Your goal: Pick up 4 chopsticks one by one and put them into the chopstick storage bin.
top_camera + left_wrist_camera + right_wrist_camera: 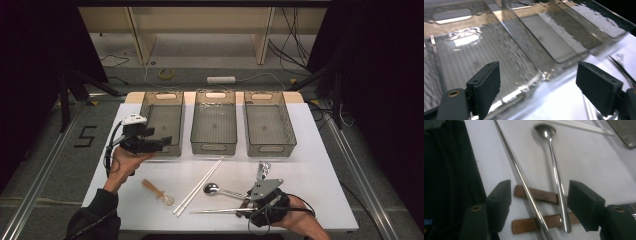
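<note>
My left gripper hangs open over the front wall of the left clear bin. In the left gripper view its jaws stand wide with nothing between them, above that bin. My right gripper rests low at the table's near right. In the right gripper view it is open. The handle of a metal spoon and a metal chopstick lie between the pads, untouched, across two brown wooden strips.
A middle bin and a right bin stand in the same row at the back of the white table. A wooden spoon, white chopsticks and a shiny crumpled piece lie at the front.
</note>
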Available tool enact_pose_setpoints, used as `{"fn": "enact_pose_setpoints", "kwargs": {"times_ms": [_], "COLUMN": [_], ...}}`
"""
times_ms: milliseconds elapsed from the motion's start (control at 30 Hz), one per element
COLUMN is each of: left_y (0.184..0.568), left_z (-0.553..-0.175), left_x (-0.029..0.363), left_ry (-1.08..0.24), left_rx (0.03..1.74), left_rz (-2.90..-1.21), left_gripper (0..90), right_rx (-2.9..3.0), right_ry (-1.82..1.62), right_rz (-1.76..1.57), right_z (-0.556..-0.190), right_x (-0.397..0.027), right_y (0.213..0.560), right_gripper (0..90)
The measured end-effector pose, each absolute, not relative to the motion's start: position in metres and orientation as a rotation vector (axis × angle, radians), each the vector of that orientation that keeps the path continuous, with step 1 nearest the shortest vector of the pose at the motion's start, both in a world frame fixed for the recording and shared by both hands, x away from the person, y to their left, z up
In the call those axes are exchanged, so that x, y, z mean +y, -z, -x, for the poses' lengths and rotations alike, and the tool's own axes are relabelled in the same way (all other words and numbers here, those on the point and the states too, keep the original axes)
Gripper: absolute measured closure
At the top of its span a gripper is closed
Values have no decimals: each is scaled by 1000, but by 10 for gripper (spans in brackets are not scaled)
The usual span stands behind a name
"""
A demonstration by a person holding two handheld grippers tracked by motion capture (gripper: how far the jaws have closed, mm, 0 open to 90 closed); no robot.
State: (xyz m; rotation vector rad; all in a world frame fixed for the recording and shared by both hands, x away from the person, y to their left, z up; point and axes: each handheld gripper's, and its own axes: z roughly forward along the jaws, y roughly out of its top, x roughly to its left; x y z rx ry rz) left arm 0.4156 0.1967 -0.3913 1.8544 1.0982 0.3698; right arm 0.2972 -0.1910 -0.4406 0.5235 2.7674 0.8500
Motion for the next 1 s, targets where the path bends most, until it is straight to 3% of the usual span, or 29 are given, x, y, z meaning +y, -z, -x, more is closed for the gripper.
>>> {"fn": "enact_pose_setpoints", "kwargs": {"times_ms": [1000], "left_y": [417], "left_z": [-340], "left_x": [159], "left_ry": [-353], "left_rx": [868], "left_rz": [-1930], "left_gripper": [174], "right_rx": [2919], "right_ry": [-531], "right_rz": [-374], "right_z": [-307], "right_x": [-174], "right_y": [454], "right_gripper": [720]}}
